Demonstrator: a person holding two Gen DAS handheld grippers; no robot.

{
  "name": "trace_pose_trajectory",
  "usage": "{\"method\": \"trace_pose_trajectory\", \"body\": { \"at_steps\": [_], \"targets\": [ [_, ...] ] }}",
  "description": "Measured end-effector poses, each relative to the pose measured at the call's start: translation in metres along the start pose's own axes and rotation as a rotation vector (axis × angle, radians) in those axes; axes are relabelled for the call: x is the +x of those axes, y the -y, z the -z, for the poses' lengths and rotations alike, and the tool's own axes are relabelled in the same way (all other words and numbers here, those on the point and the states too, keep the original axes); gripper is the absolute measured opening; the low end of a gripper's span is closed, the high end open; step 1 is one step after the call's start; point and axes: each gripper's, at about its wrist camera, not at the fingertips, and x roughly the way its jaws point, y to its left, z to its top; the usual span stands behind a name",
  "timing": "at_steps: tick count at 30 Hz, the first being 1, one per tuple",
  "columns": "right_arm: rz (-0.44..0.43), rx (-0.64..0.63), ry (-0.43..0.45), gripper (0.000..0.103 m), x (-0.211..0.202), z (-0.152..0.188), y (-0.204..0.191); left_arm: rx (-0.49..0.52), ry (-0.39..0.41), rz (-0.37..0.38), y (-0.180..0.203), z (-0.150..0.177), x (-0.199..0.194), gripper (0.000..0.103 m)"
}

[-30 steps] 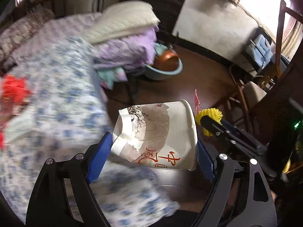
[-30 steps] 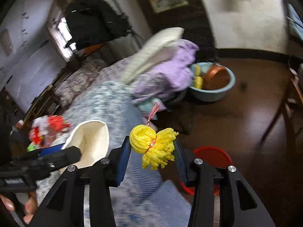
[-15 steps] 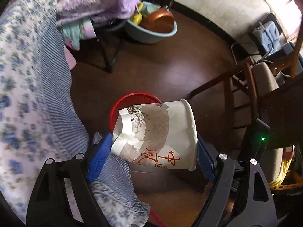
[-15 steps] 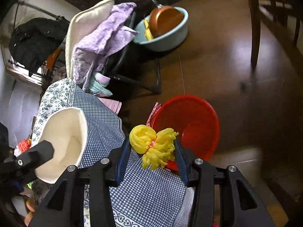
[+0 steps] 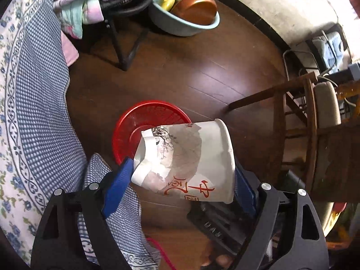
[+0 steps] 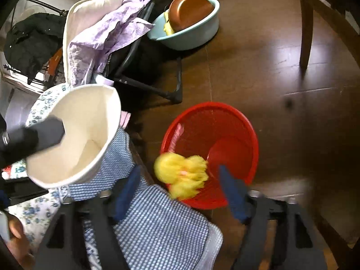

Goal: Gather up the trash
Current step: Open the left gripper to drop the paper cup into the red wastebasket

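Observation:
A white paper cup point(image 5: 191, 157) with red characters and a torn printed wrap lies sideways between the blue pads of my left gripper point(image 5: 182, 168). Both pads still touch it while the jaws are opening. It hangs over the near rim of a red mesh basket point(image 5: 144, 108) on the floor. In the right wrist view the same cup point(image 6: 74, 135) shows its open mouth at the left. My right gripper point(image 6: 180, 171) has its jaws opening wide. A yellow mesh ball point(image 6: 182, 173) is blurred and loose between them, over the red basket's point(image 6: 225, 117) near edge.
A blue checked bedspread point(image 5: 33, 112) hangs down at the left, close beside the basket. A light blue basin point(image 5: 184, 24) with a copper pan sits further off on the dark wood floor. A folding chair draped with clothes point(image 6: 101, 33) and a wooden chair point(image 5: 303, 123) flank the spot.
Both grippers came down from above the bed to just over the red basket. The right jaws sprang apart and let go of the yellow mesh ball. The cup stays between the left pads.

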Motion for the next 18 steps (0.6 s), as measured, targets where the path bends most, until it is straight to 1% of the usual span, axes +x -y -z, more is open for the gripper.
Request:
{"method": "trace_pose_trajectory", "body": {
  "at_steps": [3, 5, 7, 11, 13, 16, 18],
  "targets": [
    [0.054, 0.001, 0.014, 0.084, -0.004, -0.001, 0.005, 0.001, 0.010, -0.002, 0.001, 0.000, -0.002, 0.086],
    [0.066, 0.017, 0.029, 0.084, -0.010, -0.003, 0.010, 0.004, 0.017, -0.010, 0.001, 0.001, -0.006, 0.088],
    [0.084, 0.034, 0.040, 0.084, -0.018, -0.006, 0.014, -0.003, 0.020, -0.004, -0.001, 0.002, -0.009, 0.088],
    [0.137, 0.014, 0.086, 0.084, -0.040, -0.010, 0.011, -0.010, 0.025, 0.004, -0.003, 0.005, -0.022, 0.088],
    [0.152, 0.003, 0.110, 0.084, -0.052, -0.013, 0.003, 0.008, 0.037, 0.007, 0.001, 0.007, -0.035, 0.088],
    [0.144, -0.043, 0.131, 0.085, -0.070, -0.015, -0.017, 0.062, 0.073, -0.001, 0.007, 0.014, -0.063, 0.088],
    [0.135, -0.093, 0.149, 0.089, -0.083, -0.014, -0.038, 0.095, 0.103, -0.019, 0.009, 0.020, -0.084, 0.090]
  ]
}}
